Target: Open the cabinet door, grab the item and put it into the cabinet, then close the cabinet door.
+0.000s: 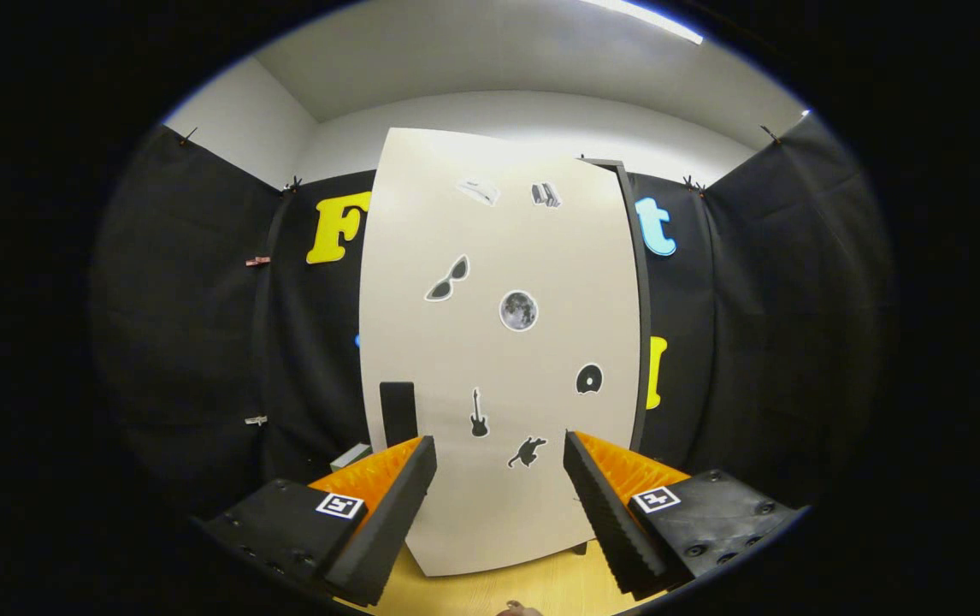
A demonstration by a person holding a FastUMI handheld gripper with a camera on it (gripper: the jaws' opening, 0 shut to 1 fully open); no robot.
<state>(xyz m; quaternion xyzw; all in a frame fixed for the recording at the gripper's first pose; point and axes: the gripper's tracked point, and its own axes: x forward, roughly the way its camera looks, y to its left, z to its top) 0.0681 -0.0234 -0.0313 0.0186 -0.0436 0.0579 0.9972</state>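
A tall white cabinet stands straight ahead on the wooden table. Its door, covered with small dark stickers, looks shut against the dark frame on its right side. A black rectangular handle sits low on the door's left part, just above my left finger. My gripper is open, its fingers spread wide in front of the door's lower part with nothing between them. A small greenish box peeks out left of the cabinet, partly hidden behind my left finger.
Black cloth walls close in behind and on both sides of the cabinet. A strip of bare tabletop lies between my fingers and the cabinet's base.
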